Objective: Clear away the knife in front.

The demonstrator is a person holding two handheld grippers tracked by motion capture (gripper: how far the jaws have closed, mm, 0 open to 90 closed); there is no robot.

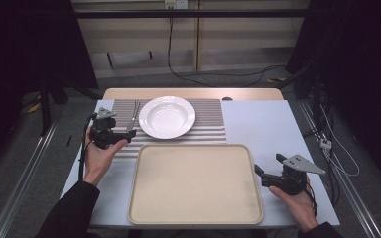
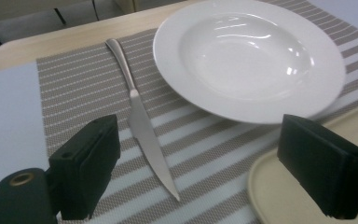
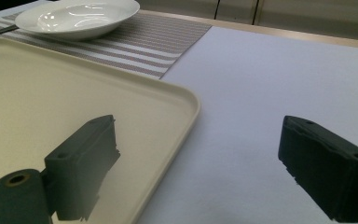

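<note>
Both grippers stand with jaws spread wide and nothing between them. Held in the person's left hand (image 1: 99,157), the left gripper (image 1: 113,134) hovers over the near-left part of the striped placemat (image 1: 209,119); in its own view (image 2: 200,175) the table knife (image 2: 142,121) lies flat on the mat between the two jaws, blade tip toward the camera and handle pointing away, closer to the jaw on the left of that view. The knife (image 1: 132,119) lies just left of the white deep plate (image 1: 167,117), which sits on the mat; its rim (image 2: 249,58) comes near the knife's handle without touching it.

At the near-right of the table, the right gripper (image 1: 269,167) sits in the person's right hand (image 1: 297,201), just beside the right edge of the cream tray (image 1: 195,182). In its own view (image 3: 200,168), one jaw hangs over the tray's corner (image 3: 186,100) and the other over the pale blue table cover (image 3: 279,74).
</note>
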